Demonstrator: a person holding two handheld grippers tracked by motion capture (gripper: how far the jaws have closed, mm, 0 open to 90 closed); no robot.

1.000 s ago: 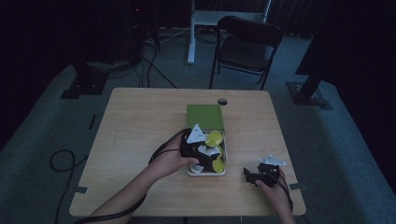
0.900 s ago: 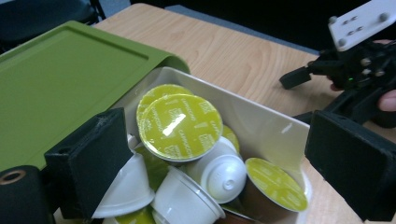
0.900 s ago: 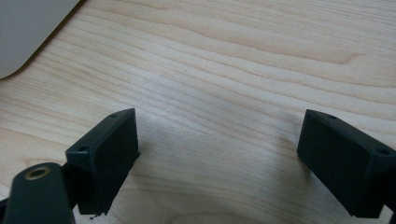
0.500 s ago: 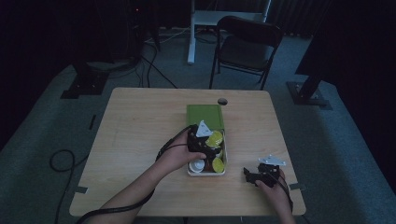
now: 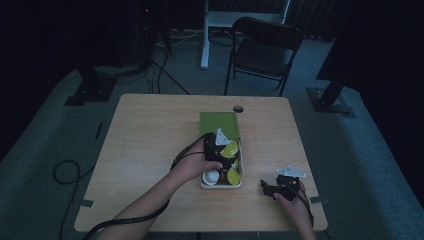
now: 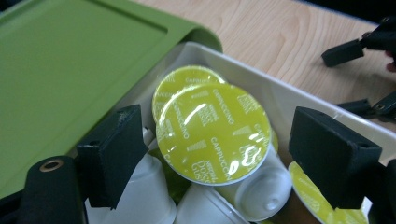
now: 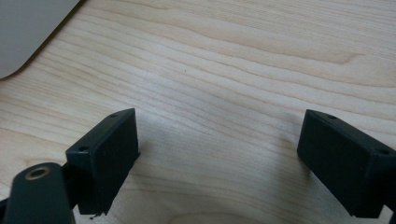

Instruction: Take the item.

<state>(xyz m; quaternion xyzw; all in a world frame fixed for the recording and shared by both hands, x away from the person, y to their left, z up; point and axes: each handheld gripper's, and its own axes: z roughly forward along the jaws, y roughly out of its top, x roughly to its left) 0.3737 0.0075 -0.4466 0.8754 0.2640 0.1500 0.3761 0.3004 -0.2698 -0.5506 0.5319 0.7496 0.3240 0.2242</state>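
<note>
Your left gripper point(image 6: 219, 154) has moved a little farther into the white plastic tray point(image 6: 299, 105); its jaws stand open around the yellow-lidded coffee capsule point(image 6: 212, 133), not yet gripping. Your right gripper point(image 7: 219, 163) rests open, empty, near right.
</note>
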